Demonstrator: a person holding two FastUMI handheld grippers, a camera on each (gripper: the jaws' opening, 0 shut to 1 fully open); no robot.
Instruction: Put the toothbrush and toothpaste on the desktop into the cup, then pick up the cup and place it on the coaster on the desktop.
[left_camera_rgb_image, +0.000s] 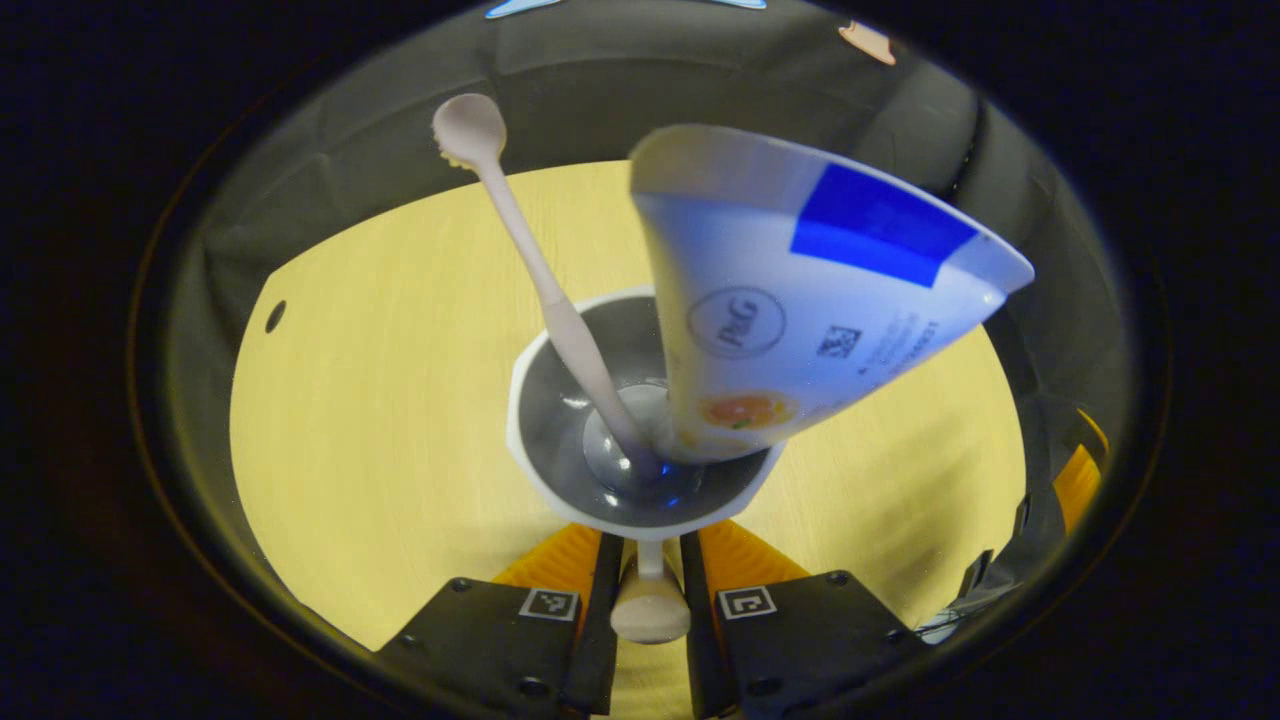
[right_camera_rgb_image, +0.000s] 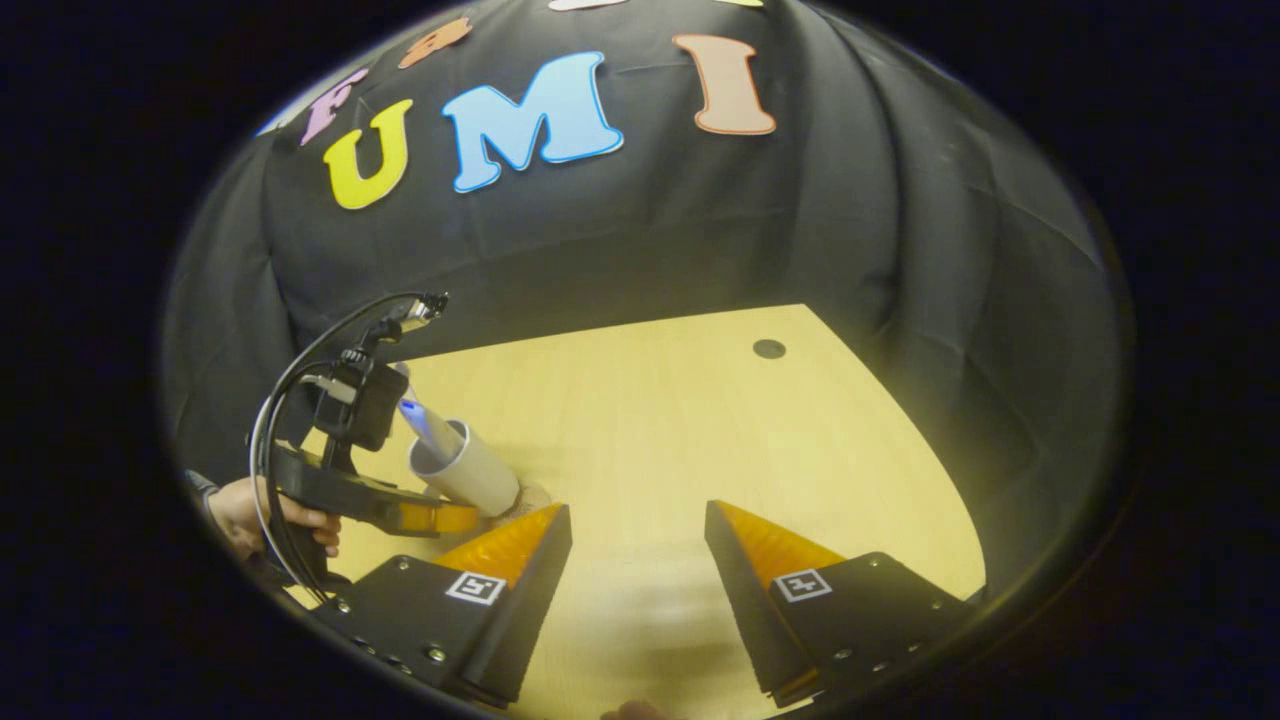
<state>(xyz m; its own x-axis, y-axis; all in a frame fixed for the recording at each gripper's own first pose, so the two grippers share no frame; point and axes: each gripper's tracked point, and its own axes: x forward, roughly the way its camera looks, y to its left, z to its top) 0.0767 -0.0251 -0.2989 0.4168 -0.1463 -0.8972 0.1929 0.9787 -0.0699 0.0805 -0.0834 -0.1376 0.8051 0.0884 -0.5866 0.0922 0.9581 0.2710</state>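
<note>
A white cup (left_camera_rgb_image: 530, 440) with a grey inside is seen from above over the yellow desktop (left_camera_rgb_image: 380, 400). A pale toothbrush (left_camera_rgb_image: 540, 280) leans in it, head up, beside a white and blue toothpaste tube (left_camera_rgb_image: 800, 300) standing cap down. My left gripper (left_camera_rgb_image: 650, 560) is shut on the cup's handle (left_camera_rgb_image: 650, 610). In the right gripper view, a hand (right_camera_rgb_image: 240, 515) holds that gripper (right_camera_rgb_image: 465, 516) against the cup (right_camera_rgb_image: 465, 470) at the left. A pale flat disc (right_camera_rgb_image: 533, 497) peeks out at the cup's base. My right gripper (right_camera_rgb_image: 637, 510) stands open over bare wood.
The black cloth wall (right_camera_rgb_image: 700, 230) closes the desk at the back and sides. A small dark hole (right_camera_rgb_image: 768, 348) marks the desktop near the far edge. Part of the right gripper (left_camera_rgb_image: 1075, 480) shows at the right of the left gripper view. A cable (right_camera_rgb_image: 270, 410) loops off the left gripper.
</note>
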